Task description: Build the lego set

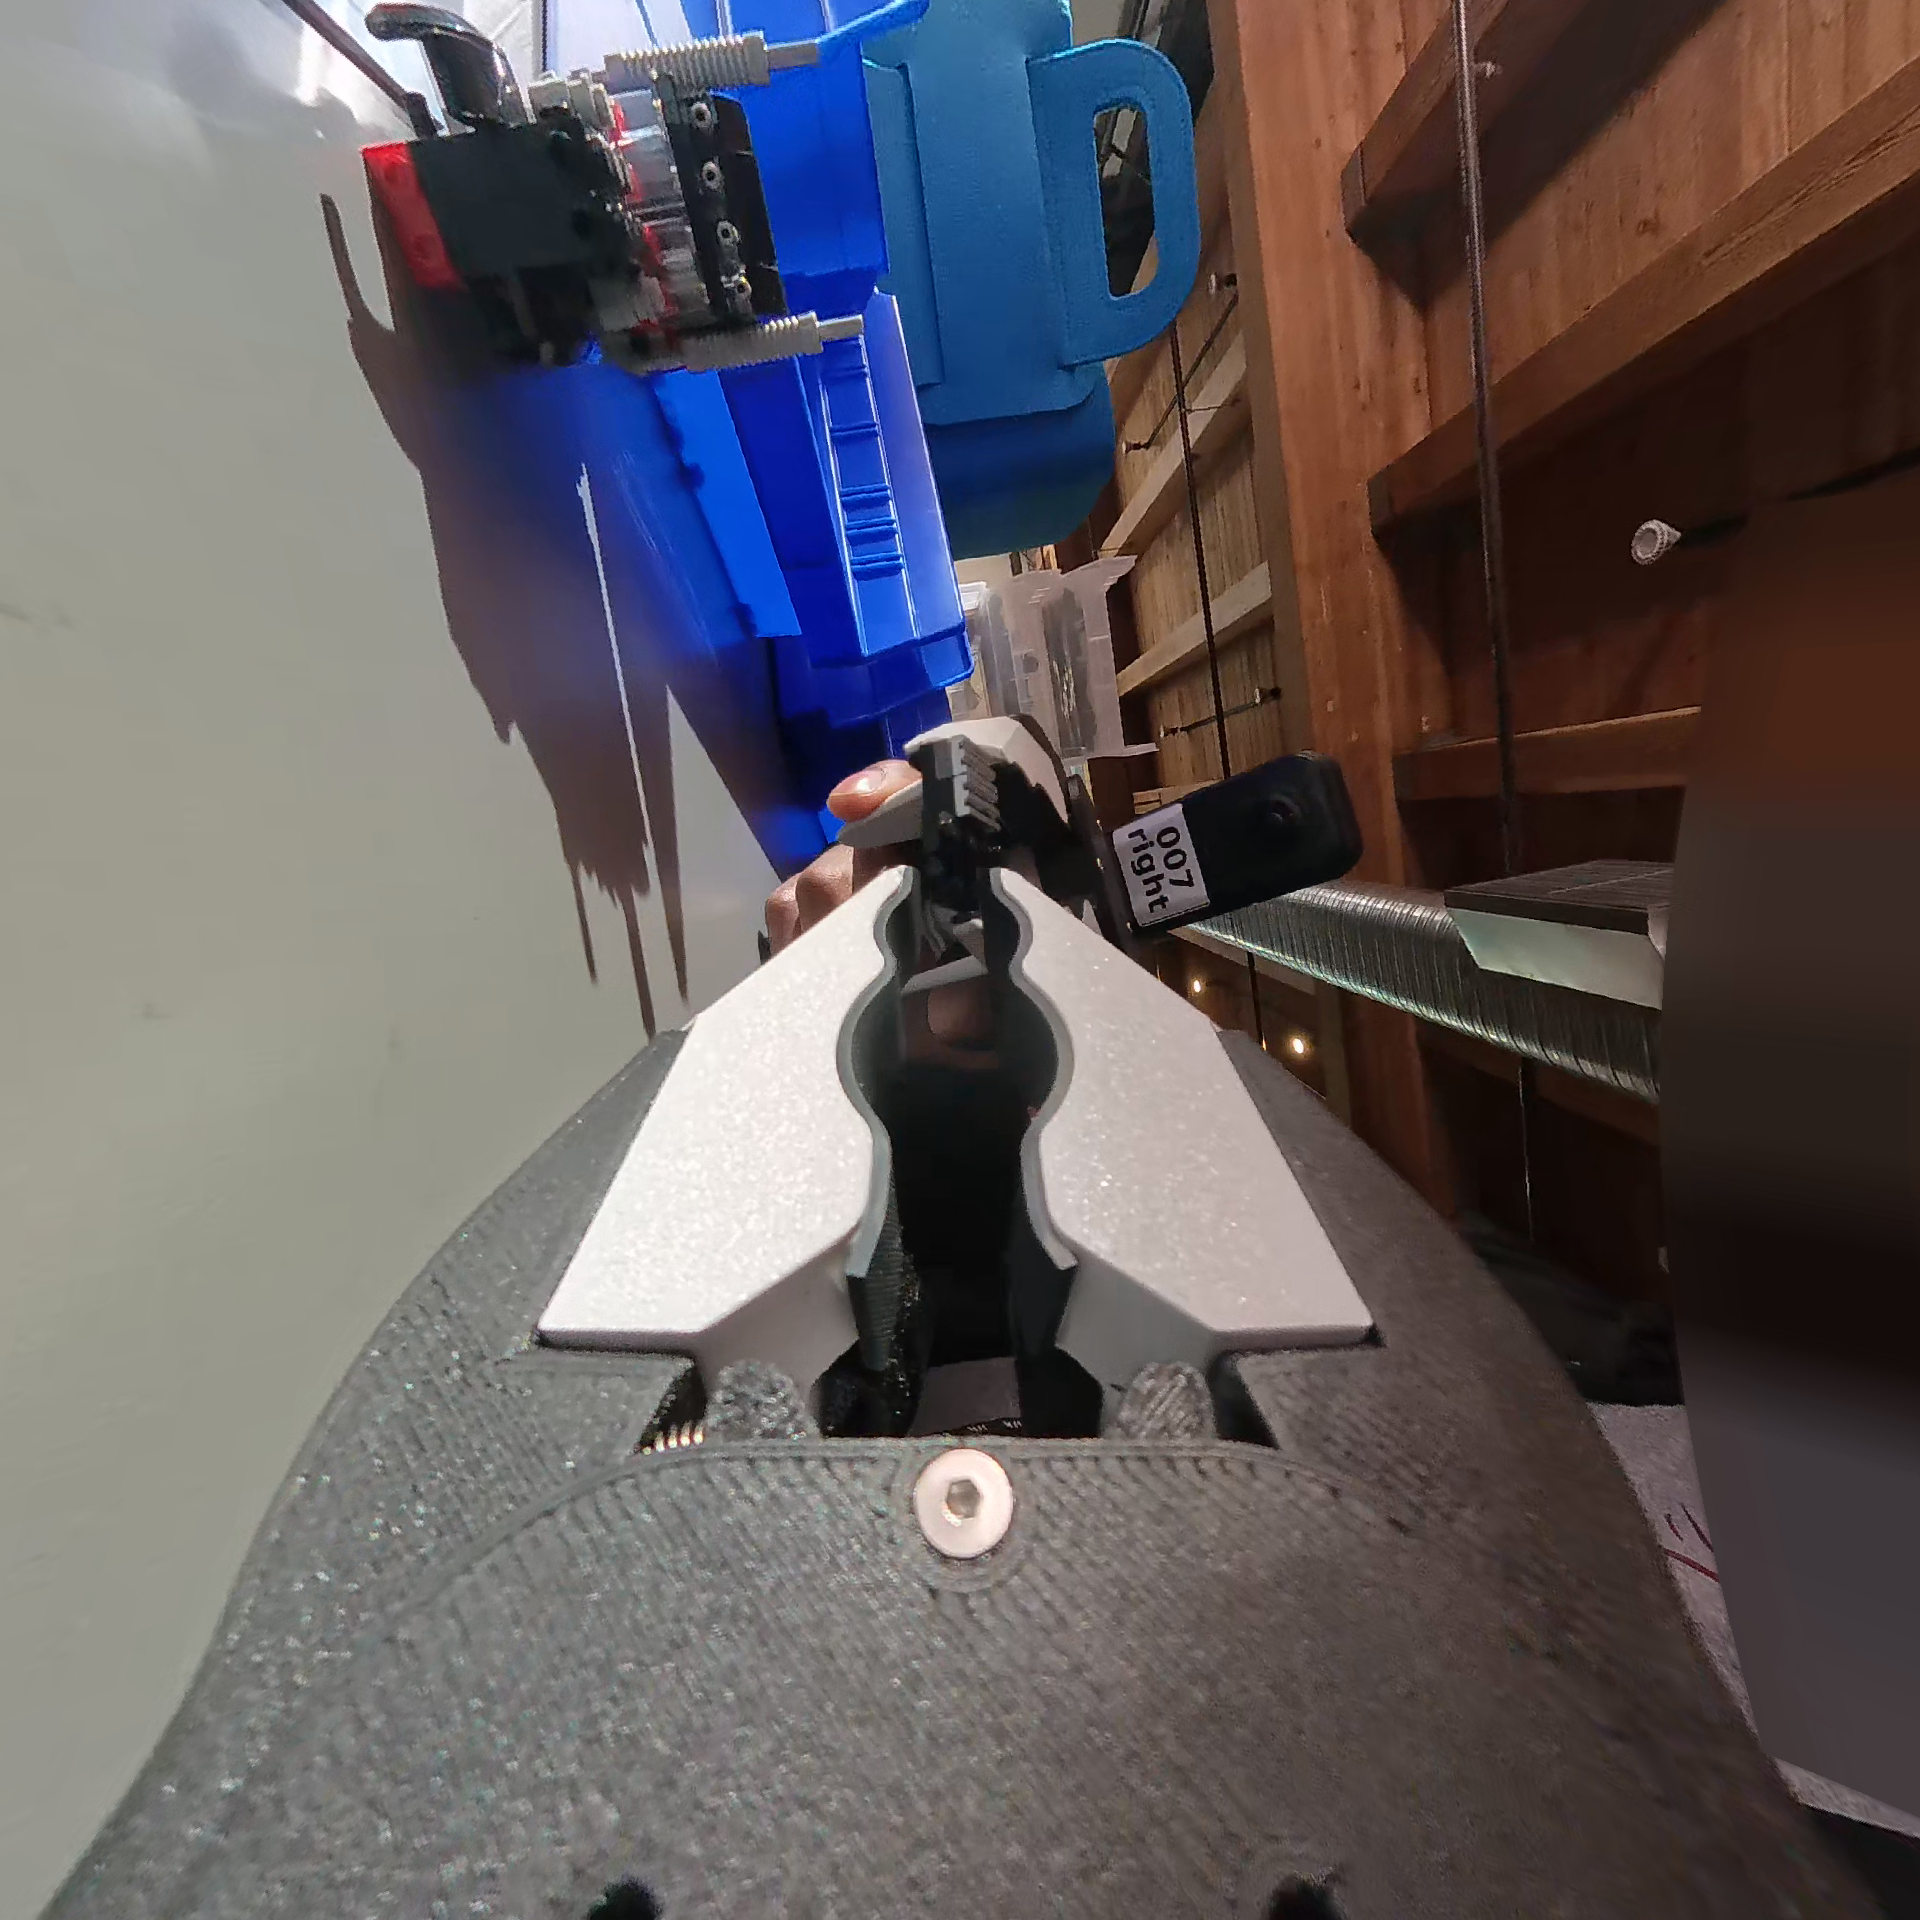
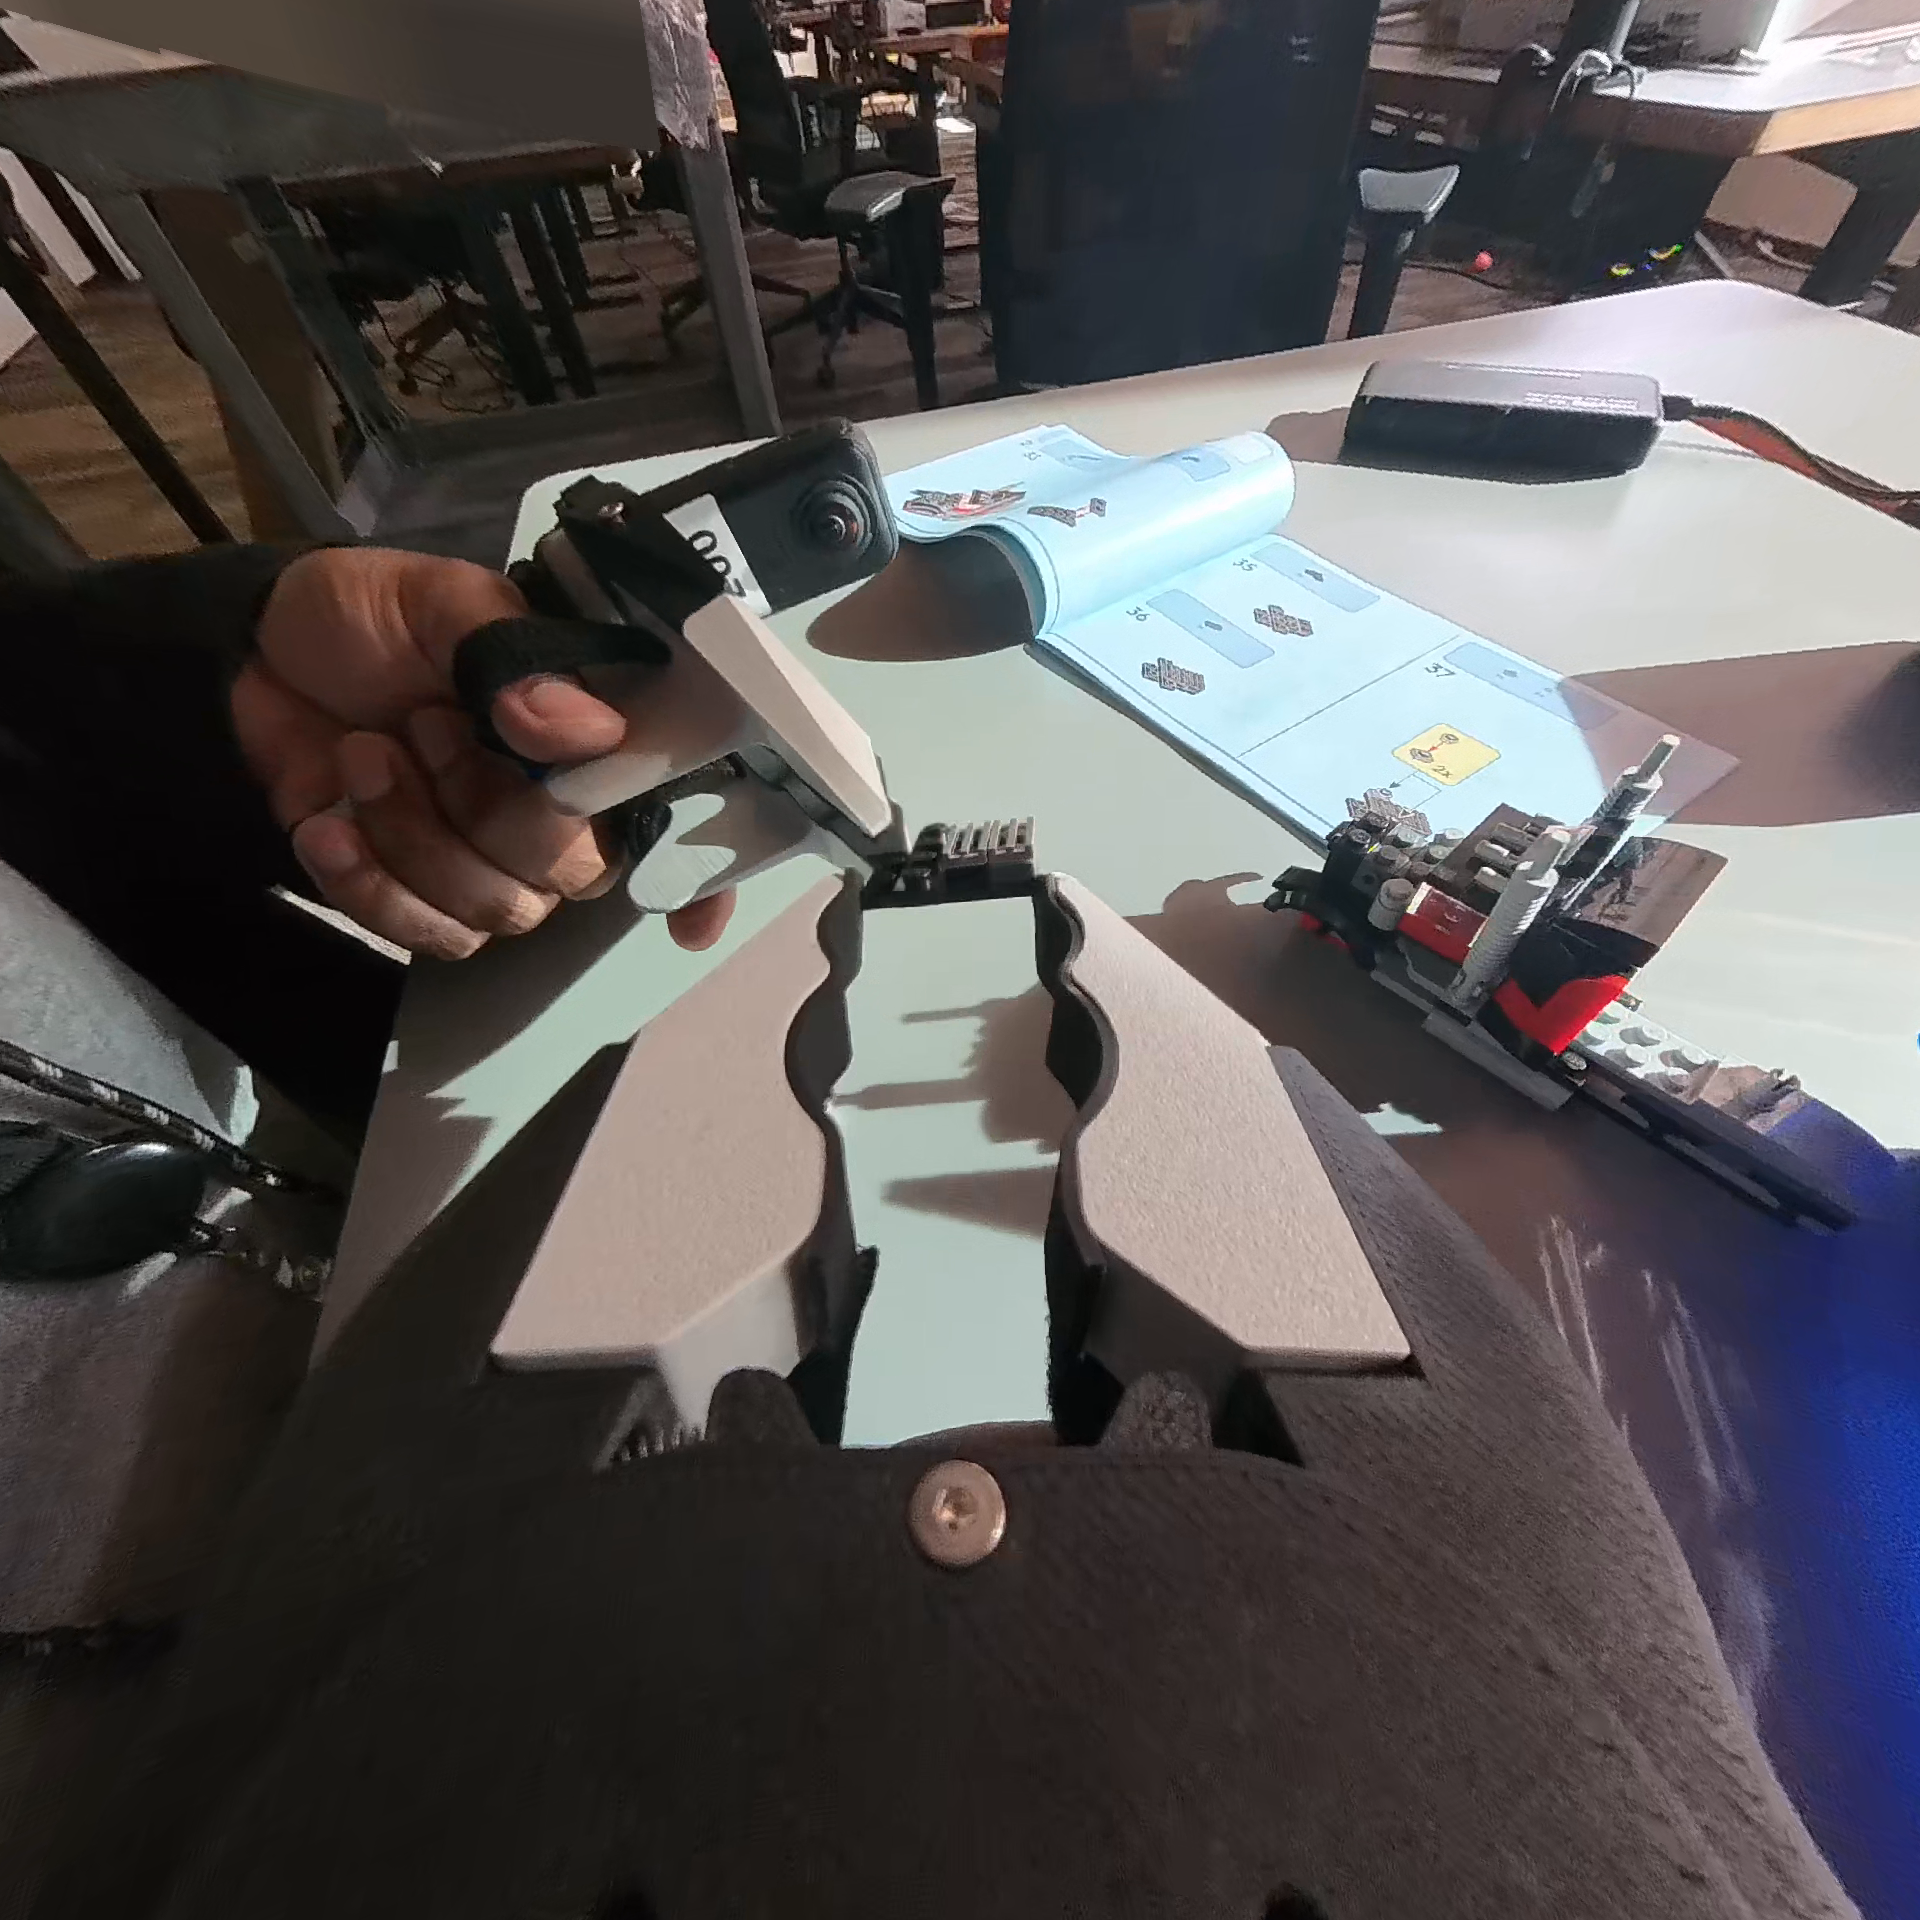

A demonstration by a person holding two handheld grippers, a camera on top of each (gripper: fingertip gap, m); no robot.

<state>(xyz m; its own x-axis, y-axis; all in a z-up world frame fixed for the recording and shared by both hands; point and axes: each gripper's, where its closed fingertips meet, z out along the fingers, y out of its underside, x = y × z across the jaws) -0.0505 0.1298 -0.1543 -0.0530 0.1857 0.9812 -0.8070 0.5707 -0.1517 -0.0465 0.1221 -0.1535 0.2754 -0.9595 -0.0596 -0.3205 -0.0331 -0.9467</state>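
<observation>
Midair above the pale table [image 2: 1351, 582], a small black-and-grey brick sub-assembly [image 2: 961, 857] is pinched from two sides at once. It looks light and rigid, but by all appearances fragile: a stack of small studded pieces with a grey ribbed grille on top, liable to pop apart if squeezed across its seams or twisted. The safest purchase seems to be on its flat black side walls, low down, away from the grille.

In the right wrist view, the right gripper [image 2: 951, 888] stands roughly half open, its two grey fingertips [image 2: 1070, 904] spread to the width of the piece and touching its opposite ends. The left gripper [image 2: 878, 831], held by a hand [image 2: 416, 748] in a dark sleeve, comes in from the left with its narrow tips closed on the piece's near corner. The left wrist view shows the same meeting from the other side: the left gripper [image 1: 951, 914] nearly closed around the small assembly [image 1: 961, 831], with only a slim wavy gap between its fingers.

Well apart on the table lies the main model [image 2: 1507, 914], red, black and grey with two spring-like shafts, beside the open light-blue instruction booklet [image 2: 1195, 592]. A dark box [image 2: 1501, 410] sits farther back, and blue bins [image 1: 790, 468] rise behind the model.
</observation>
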